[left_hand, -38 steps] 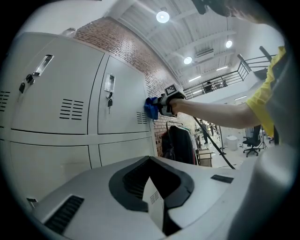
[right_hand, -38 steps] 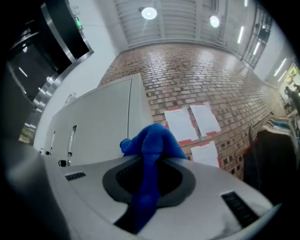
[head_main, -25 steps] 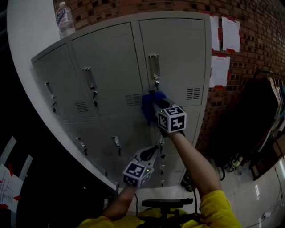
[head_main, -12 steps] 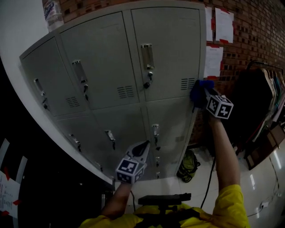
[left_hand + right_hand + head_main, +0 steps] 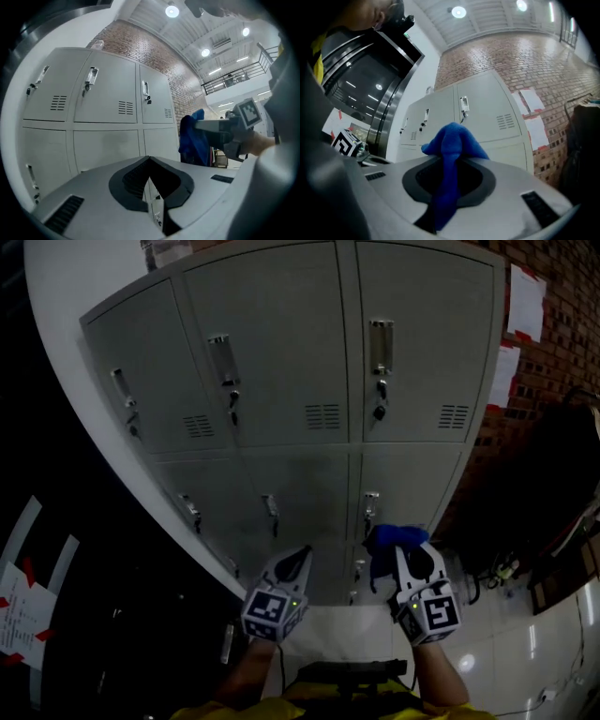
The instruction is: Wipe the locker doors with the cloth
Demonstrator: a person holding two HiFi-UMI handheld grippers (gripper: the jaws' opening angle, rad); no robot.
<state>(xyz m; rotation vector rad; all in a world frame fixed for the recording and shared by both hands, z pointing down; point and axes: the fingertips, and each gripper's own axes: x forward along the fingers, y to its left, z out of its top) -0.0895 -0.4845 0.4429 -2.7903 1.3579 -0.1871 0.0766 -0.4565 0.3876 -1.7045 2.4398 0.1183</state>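
Observation:
Grey metal lockers [image 5: 281, 381] in two rows fill the head view, with handles, padlocks and vent slots on each door. My right gripper [image 5: 398, 547] is shut on a blue cloth [image 5: 394, 538], held low, a little away from the bottom right door [image 5: 408, 479]. In the right gripper view the cloth [image 5: 452, 145] bunches over the jaws, with the lockers [image 5: 478, 112] beyond. My left gripper [image 5: 300, 554] is shut with nothing in it, low in front of the lower doors. The left gripper view shows the lockers [image 5: 93, 98] and the cloth [image 5: 192, 138] to the right.
A brick wall [image 5: 553, 296] with white paper sheets [image 5: 525, 301] stands right of the lockers. Dark clothing [image 5: 553, 493] hangs at the right. A black stool seat [image 5: 347, 673] lies below my arms on white floor tiles [image 5: 525, 652]. A white curved wall [image 5: 66, 343] borders the left.
My right gripper with the cloth has dropped from the upper right locker door's right edge down to the bottom row. The view has shifted right and up. The left gripper stayed put.

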